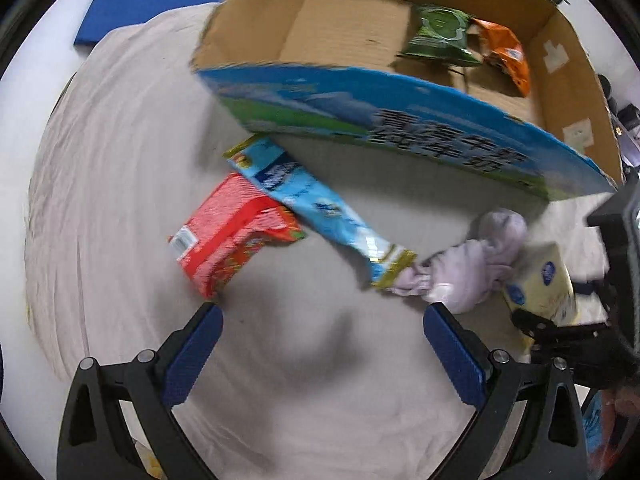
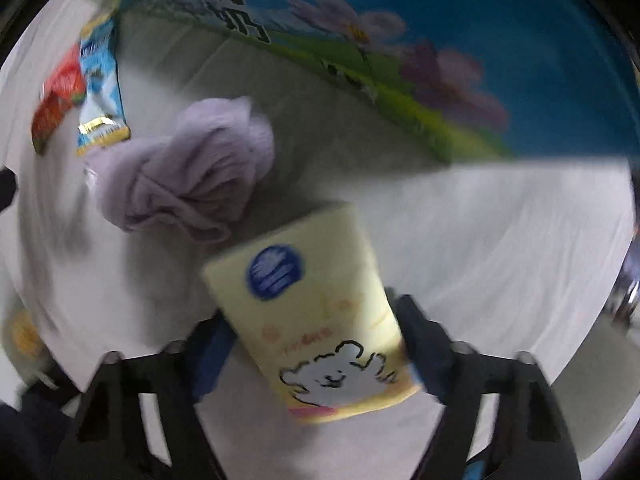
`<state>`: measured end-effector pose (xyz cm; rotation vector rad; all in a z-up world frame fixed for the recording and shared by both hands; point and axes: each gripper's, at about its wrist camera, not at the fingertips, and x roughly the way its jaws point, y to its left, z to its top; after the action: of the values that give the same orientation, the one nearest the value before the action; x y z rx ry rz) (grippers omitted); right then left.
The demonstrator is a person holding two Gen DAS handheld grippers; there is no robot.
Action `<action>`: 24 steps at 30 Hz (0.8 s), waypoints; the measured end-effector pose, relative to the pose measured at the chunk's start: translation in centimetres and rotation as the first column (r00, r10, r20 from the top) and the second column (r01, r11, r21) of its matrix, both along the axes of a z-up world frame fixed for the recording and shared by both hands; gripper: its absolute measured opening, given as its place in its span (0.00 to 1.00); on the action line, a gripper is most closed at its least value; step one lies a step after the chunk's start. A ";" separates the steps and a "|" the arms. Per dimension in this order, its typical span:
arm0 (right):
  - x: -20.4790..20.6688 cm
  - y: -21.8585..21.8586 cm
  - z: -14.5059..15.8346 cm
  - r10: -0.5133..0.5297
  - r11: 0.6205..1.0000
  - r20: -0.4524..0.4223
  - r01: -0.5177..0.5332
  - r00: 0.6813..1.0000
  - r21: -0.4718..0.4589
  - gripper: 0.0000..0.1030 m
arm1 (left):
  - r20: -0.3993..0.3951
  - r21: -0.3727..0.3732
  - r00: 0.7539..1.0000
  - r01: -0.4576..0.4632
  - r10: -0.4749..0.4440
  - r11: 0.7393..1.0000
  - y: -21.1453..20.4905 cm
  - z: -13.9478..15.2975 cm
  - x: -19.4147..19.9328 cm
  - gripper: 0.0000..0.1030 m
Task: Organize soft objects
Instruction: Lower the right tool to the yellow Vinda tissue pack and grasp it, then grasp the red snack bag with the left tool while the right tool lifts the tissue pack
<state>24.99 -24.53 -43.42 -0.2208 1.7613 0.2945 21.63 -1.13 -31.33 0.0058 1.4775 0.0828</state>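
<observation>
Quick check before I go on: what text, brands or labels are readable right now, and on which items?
None reads cleanly.
Box: large dark Chinese characters on the side, blurred.
Yellow pack in right gripper: blue round logo, small red print, both blurred.
Blue packet: dark logo, unreadable.
Red packet: white label, too small.

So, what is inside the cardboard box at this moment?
Inside the cardboard box lie a green snack bag and an orange snack bag, touching, near the far right corner. The near wall hides the nearest strip of floor.
</observation>
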 end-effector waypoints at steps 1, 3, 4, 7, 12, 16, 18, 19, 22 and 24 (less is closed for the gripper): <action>-0.3 -0.6 -0.1 -0.094 0.995 -0.040 0.095 0.995 0.017 0.66 | -0.004 0.000 1.000 -0.006 0.006 1.000 0.7 -0.1 0.1 1.00; -1.3 -2.3 -0.7 -0.316 0.944 -0.166 0.327 0.934 0.044 0.66 | -0.014 -0.008 1.000 -0.017 0.017 1.000 2.3 -0.2 0.2 1.00; -1.8 -2.9 -0.9 -0.411 0.897 -0.205 0.434 0.888 0.081 0.66 | -0.018 -0.012 1.000 -0.022 0.022 1.000 3.2 -0.3 0.3 1.00; -3.0 -3.9 -0.9 -0.549 0.805 -0.205 0.579 0.810 0.130 0.75 | -0.036 -0.015 0.999 -0.014 0.013 1.000 6.1 -0.7 1.0 1.00; -3.6 -3.0 -0.3 -0.588 0.795 -0.140 0.601 0.797 0.079 0.79 | -0.047 0.015 0.993 0.105 -0.104 0.994 8.4 -2.3 3.5 1.00; -3.9 -1.9 -0.4 -0.570 0.813 -0.151 0.581 0.808 0.043 0.79 | -0.150 -0.034 0.962 0.226 -0.228 0.974 8.8 -6.0 5.4 1.00; -3.8 -1.3 -0.1 -0.549 0.831 -0.133 0.555 0.825 0.012 0.77 | -0.194 -0.050 0.937 0.286 -0.290 0.957 8.6 -7.8 5.8 1.00; -3.9 -1.3 0.0 -0.544 0.837 -0.122 0.548 0.830 -0.001 0.77 | -0.206 -0.059 0.926 0.312 -0.318 0.948 8.5 -8.6 6.0 1.00; -3.9 -1.3 0.4 -0.534 0.844 -0.099 0.535 0.840 -0.018 0.76 | -0.224 -0.096 0.911 0.333 -0.346 0.938 8.5 -10.3 6.5 0.63; -3.7 -1.6 0.9 -0.535 0.844 -0.092 0.536 0.840 -0.017 0.75 | -0.222 -0.120 0.923 0.294 -0.315 0.948 8.9 -10.4 6.8 0.58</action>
<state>21.27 -26.11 -42.49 0.3026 1.8345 -0.0991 28.40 7.78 -41.76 0.1831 1.7032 -0.2421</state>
